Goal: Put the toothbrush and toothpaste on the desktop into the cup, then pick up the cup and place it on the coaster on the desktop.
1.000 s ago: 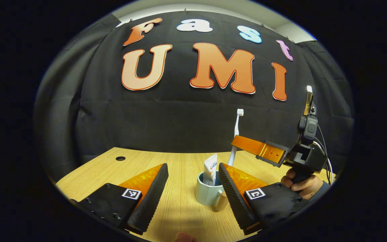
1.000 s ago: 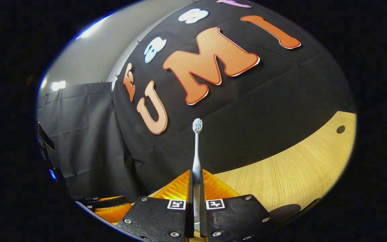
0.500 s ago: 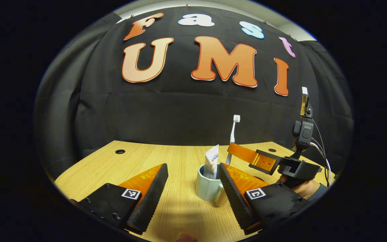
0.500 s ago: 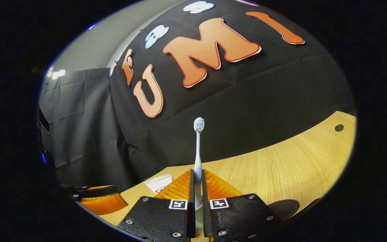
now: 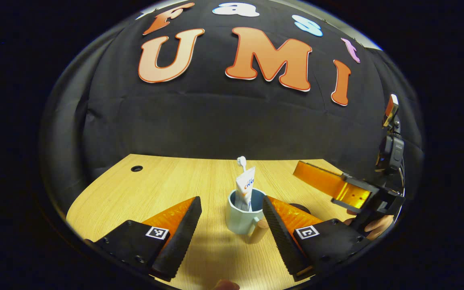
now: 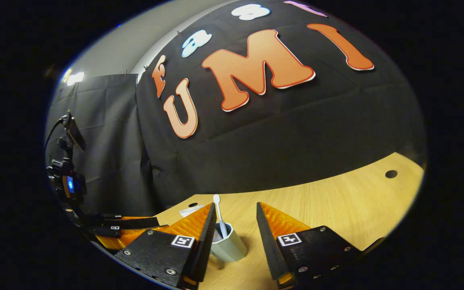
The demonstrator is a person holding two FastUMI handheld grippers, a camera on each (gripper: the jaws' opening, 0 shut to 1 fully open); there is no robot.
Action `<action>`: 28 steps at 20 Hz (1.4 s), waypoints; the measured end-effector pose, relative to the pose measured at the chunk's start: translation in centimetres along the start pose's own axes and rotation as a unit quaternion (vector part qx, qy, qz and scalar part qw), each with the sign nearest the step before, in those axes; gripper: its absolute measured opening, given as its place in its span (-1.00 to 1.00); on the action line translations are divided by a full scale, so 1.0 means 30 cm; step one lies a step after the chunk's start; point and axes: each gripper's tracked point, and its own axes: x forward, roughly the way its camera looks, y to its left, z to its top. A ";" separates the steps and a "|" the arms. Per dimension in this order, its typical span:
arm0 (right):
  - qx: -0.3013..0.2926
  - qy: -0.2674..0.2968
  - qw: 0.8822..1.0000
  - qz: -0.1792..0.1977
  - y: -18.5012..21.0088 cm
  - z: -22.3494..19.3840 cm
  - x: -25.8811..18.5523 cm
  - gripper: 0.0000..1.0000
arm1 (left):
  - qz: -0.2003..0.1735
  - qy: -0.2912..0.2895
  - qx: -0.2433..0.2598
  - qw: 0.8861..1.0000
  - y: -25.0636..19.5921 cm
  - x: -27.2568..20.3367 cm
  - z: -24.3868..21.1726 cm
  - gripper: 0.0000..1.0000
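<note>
Toothbrush (image 6: pixel 218 213) and toothpaste tube (image 5: pixel 245 192) both stand in the pale blue cup (image 5: pixel 240 217), which sits upright on the wooden tabletop (image 5: pixel 167 189). In my left gripper view the tube leans in the cup's mouth with the brush head (image 5: pixel 241 161) poking up just behind it, and the cup's wooden handle (image 5: pixel 258 231) points toward me, beside my left claw's right finger. My left claw (image 5: pixel 232 225) is spread wide, with the cup standing farther out between the two fingers and neither finger touching it.

In my right gripper view my right claw (image 6: pixel 236 225) is also spread apart, gripping nothing; the cup (image 6: pixel 228 245) sits between its fingers, close against the left one, and the brush stands free inside, tilted slightly. From the left gripper view I see that right claw (image 5: pixel 328 183) off to the right above the tabletop, my hand (image 5: pixel 373 225) on its grip. A dark round coaster (image 5: pixel 302 208) lies on the tabletop just behind my left claw's right finger, near the cup but apart from it.
</note>
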 end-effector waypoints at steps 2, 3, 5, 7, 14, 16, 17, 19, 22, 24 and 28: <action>-0.020 -0.010 1.000 -0.008 -0.018 0.051 -0.062 0.49 | -0.016 0.031 -0.006 0.999 -0.038 0.008 0.000 0.96; -0.031 -0.016 0.999 -0.011 -0.026 0.070 -0.094 0.56 | -0.022 0.046 -0.007 0.999 -0.057 0.014 0.001 0.97; -0.050 -0.019 0.998 -0.017 -0.051 0.104 -0.160 0.70 | -0.031 0.081 -0.004 0.996 -0.077 0.029 -0.006 0.96; -0.065 -0.018 0.997 -0.030 -0.098 0.143 -0.237 0.78 | -0.030 0.138 -0.004 0.990 -0.071 0.031 -0.036 0.97; -0.127 -0.012 0.989 -0.070 -0.250 0.232 -0.541 0.91 | -0.013 0.273 -0.051 0.961 -0.065 0.054 -0.073 0.98; -0.124 -0.009 0.990 -0.066 -0.266 0.252 -0.618 0.90 | -0.004 0.301 -0.051 0.952 -0.074 0.079 -0.067 0.98; -0.119 -0.010 0.991 -0.065 -0.268 0.262 -0.654 0.90 | 0.000 0.316 -0.051 0.948 -0.073 0.087 -0.080 0.99; -0.112 -0.018 0.991 -0.064 -0.278 0.274 -0.704 0.92 | 0.006 0.344 -0.055 0.937 -0.066 0.098 -0.106 0.99; -0.110 -0.032 0.991 -0.067 -0.287 0.298 -0.772 0.92 | 0.023 0.382 -0.058 0.922 -0.055 0.113 -0.143 0.99; -0.123 -0.036 0.989 -0.070 -0.295 0.298 -0.813 0.93 | 0.040 0.399 -0.058 0.914 -0.049 0.117 -0.155 1.00; -0.146 -0.031 0.986 -0.072 -0.285 0.301 -0.806 0.94 | 0.057 0.432 -0.065 0.898 -0.051 0.120 -0.198 1.00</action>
